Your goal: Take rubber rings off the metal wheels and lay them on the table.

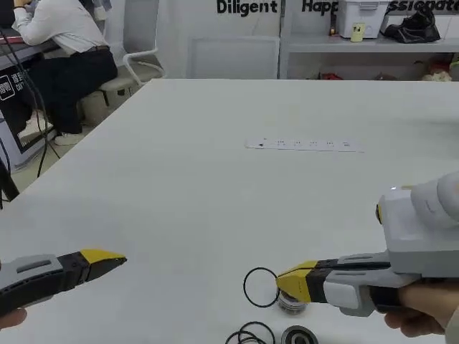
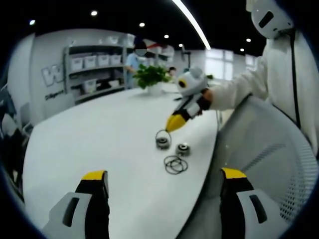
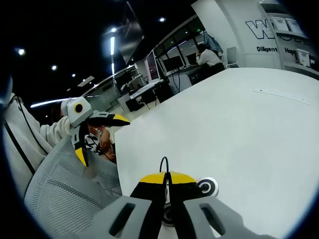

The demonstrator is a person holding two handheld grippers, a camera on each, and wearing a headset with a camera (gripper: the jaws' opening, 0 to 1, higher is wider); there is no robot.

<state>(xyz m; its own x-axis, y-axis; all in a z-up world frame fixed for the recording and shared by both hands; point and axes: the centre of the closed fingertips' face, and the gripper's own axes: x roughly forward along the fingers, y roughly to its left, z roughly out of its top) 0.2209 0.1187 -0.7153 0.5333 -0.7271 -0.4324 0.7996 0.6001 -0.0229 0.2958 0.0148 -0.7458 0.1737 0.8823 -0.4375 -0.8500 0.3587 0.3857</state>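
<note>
Lower right on the table point(image 1: 179, 186), a wheel point(image 1: 290, 304) sits under the right gripper point(image 1: 281, 276), which grips a ring point(image 1: 247, 281); below lie another wheel point(image 1: 299, 335) and, to its left, loose rings point(image 1: 251, 335).

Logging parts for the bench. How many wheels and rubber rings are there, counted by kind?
Wheels: 2
Ring pinched in the right gripper: 1
Loose rings piled on the table: at least 2; they overlap, so the exact number is unclear
Total: at least 5
</note>
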